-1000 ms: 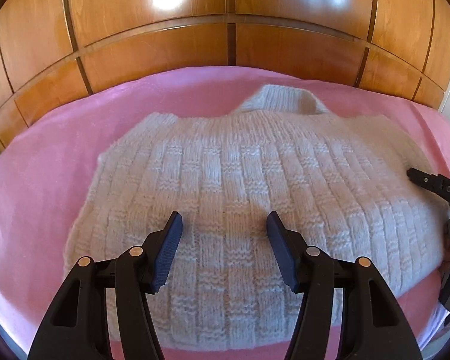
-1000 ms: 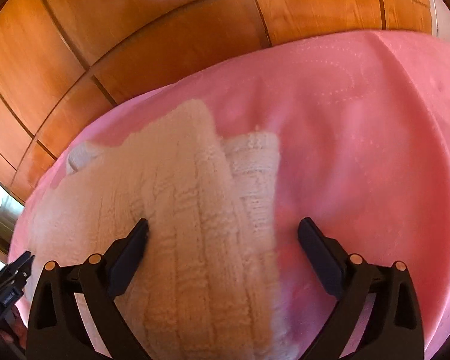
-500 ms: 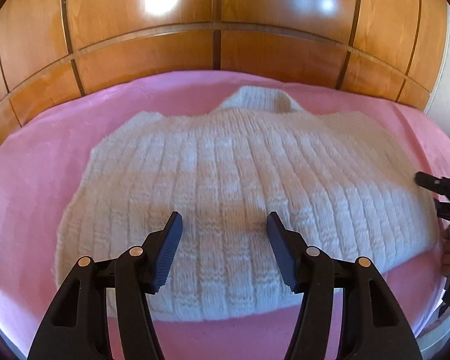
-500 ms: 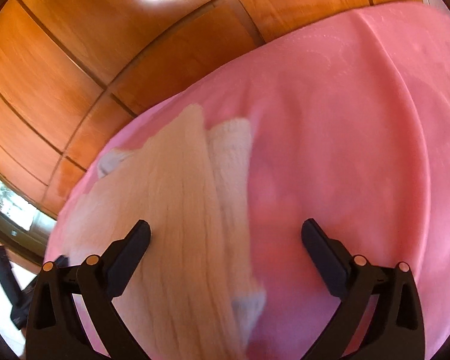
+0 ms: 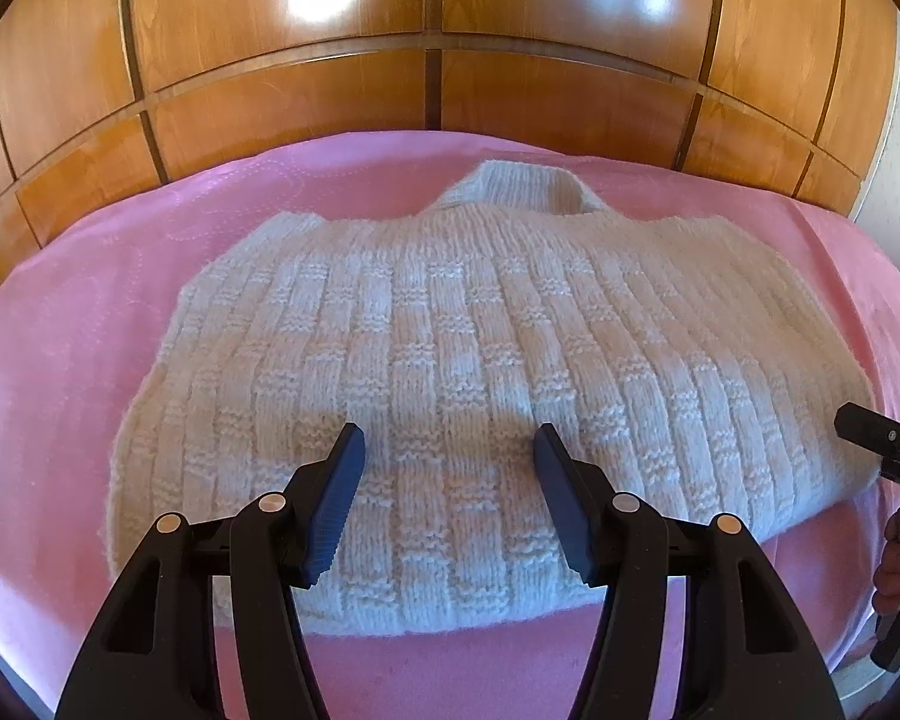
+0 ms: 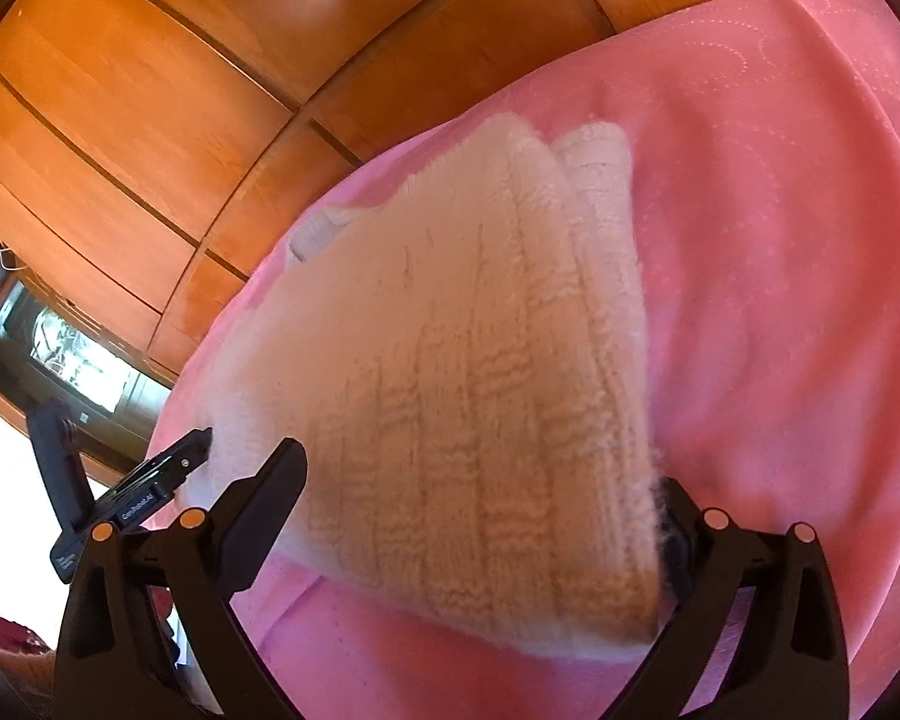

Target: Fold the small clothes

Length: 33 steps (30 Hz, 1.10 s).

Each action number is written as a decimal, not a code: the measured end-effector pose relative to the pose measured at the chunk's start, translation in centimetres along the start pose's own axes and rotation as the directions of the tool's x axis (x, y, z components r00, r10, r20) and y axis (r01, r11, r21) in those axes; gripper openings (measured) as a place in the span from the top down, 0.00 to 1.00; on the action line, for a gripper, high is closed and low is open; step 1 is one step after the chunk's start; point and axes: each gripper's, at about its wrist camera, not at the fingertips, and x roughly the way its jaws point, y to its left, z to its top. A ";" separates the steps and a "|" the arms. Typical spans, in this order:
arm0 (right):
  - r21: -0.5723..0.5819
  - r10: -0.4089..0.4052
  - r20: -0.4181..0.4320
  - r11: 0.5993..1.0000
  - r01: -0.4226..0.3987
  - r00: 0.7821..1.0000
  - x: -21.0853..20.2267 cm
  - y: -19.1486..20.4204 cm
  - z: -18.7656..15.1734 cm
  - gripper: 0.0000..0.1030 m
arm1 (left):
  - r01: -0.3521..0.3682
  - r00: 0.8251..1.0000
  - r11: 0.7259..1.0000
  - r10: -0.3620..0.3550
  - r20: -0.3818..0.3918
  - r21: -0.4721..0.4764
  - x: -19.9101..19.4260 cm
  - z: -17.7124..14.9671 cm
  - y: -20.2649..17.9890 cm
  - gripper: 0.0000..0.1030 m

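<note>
Since a second ago, my left view has drawn back a little: more of the pink bedspread now shows below the sweater's hem, and the sweater sits higher in view. It lies flat on the bedspread, cream and knitted, its collar toward the far edge by the wooden panelled wall, hem toward the near edge. My left gripper hangs over the lower middle of the sweater with its jaws apart and nothing clamped between them; whether the tips touch the knit I cannot tell. At the right edge of this view the tip of my right gripper pokes in beside the sweater's side, with fingers of my hand below it.

From the right wrist, the sweater has swung in to fill the space between my fingers, where a second ago it covered only the left part of that gap. My right gripper stands wide with the sweater's side edge between the jaws; its right finger is half hidden behind the knit's fuzzy edge, and the left one lies over the fabric. Whether the pads press on it I cannot tell. Bare bedspread stretches away to the right, and my left gripper shows at the left edge.
</note>
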 end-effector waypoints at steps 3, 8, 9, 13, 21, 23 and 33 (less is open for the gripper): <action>0.010 -0.003 0.002 1.000 0.003 1.000 0.2 0.1 0.0 0.04 | 0.013 1.000 1.000 -0.013 0.012 -0.009 -0.4 0.0 0.1 0.44; 0.005 -0.022 0.003 1.000 0.022 1.000 0.7 0.3 0.0 0.04 | 0.042 0.999 0.999 -0.042 0.033 0.003 -0.8 0.6 -0.3 0.44; 0.004 -0.026 0.004 1.000 0.026 1.000 0.8 0.4 0.0 0.04 | 0.052 0.998 0.999 -0.052 0.037 0.010 -0.8 0.9 -0.4 0.44; 0.009 -0.027 0.007 1.000 0.027 1.000 1.4 0.6 0.4 0.04 | 0.086 0.995 0.995 -0.088 0.037 0.044 0.3 2.3 -1.5 0.44; -0.005 -0.054 0.002 0.999 0.054 0.999 1.8 0.7 1.0 0.16 | 0.044 0.998 0.997 -0.040 -0.057 0.068 6.4 3.9 -3.4 0.38; -0.012 -0.077 -0.001 0.997 0.077 0.997 1.8 0.6 1.0 0.33 | 0.046 0.997 0.997 -0.043 -0.061 0.060 6.4 4.1 -3.3 0.38; 0.028 -0.027 -0.029 0.999 0.028 0.999 1.2 -0.4 1.1 0.46 | 0.107 0.994 0.993 -0.108 -0.018 -0.047 1.6 2.8 0.3 0.44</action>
